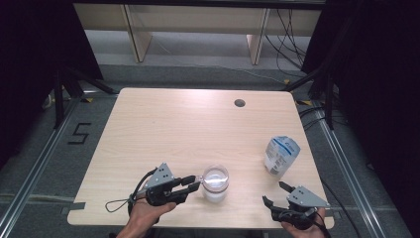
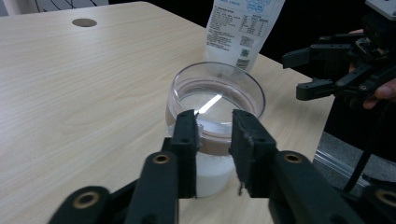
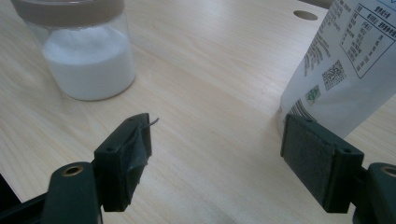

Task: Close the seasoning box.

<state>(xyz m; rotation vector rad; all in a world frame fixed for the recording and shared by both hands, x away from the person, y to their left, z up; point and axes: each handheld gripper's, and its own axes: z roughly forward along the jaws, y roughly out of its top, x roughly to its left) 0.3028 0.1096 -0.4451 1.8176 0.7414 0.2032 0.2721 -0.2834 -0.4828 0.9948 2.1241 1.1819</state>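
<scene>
A clear jar (image 1: 216,184) holding white powder, with a see-through lid and a brown band, stands near the table's front edge. My left gripper (image 1: 197,182) is at its left side. In the left gripper view (image 2: 215,116) the jaws stand a narrow gap apart at the jar's (image 2: 219,79) near rim, with nothing clamped between them. A white and blue printed pouch (image 1: 281,154) stands upright at the right. My right gripper (image 1: 275,192) is wide open in front of it; its right jaw is close to the pouch (image 3: 345,70), and the jar (image 3: 88,56) is off to its left.
The light wooden table (image 1: 173,129) has a round cable hole (image 1: 239,103) at the far right. The right gripper (image 2: 294,74) shows open beyond the jar in the left gripper view. Black curtains and metal rails flank the table.
</scene>
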